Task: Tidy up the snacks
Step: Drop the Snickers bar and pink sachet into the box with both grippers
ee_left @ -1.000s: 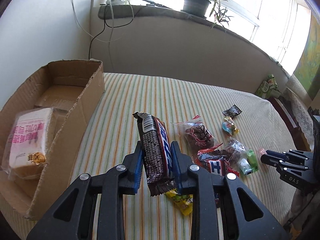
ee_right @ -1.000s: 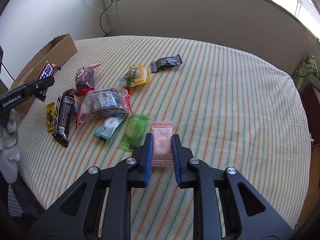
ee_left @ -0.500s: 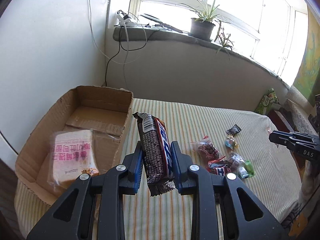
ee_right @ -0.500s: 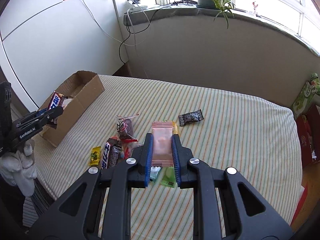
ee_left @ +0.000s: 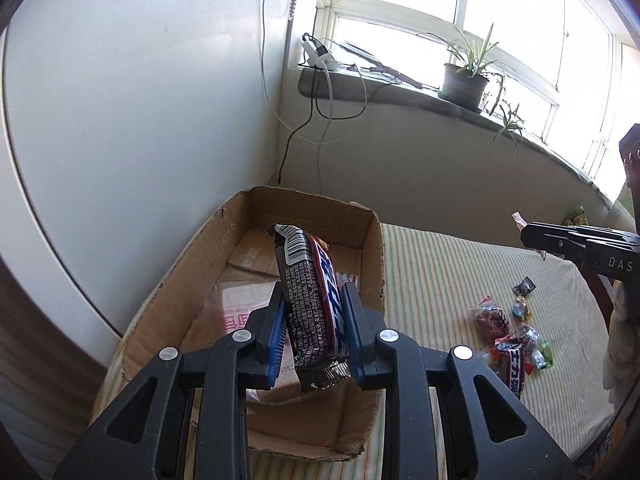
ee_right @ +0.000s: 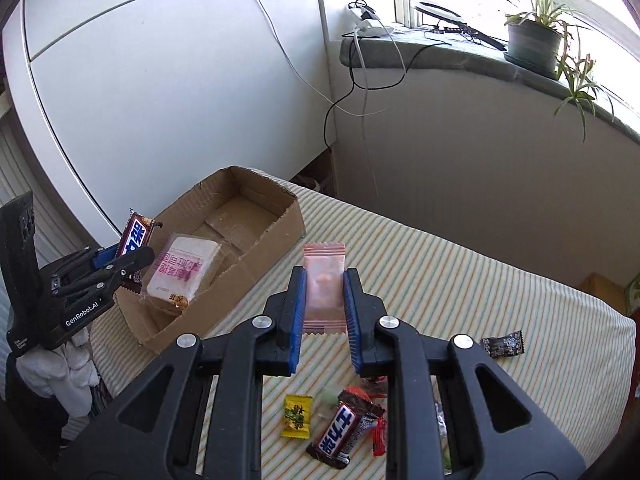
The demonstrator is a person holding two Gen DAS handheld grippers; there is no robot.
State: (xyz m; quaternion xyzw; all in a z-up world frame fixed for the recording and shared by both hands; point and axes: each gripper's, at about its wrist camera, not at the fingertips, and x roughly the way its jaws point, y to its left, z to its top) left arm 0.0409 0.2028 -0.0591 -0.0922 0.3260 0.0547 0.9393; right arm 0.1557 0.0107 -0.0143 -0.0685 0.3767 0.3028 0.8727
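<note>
The cardboard box (ee_right: 280,236) holds one wrapped cake (ee_right: 182,270); left tongs (ee_left: 314,330) clench a chocolate bar (ee_left: 312,300), right tongs (ee_right: 323,308) a pink sachet (ee_right: 323,280).

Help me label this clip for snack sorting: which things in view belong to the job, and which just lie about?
Job: brown cardboard box; dark chocolate bar in left tongs; pink translucent packet in right tongs; white wrapped bread; loose yellow sweet.

Lying about: potted green plant; white cables; ring light.
</note>
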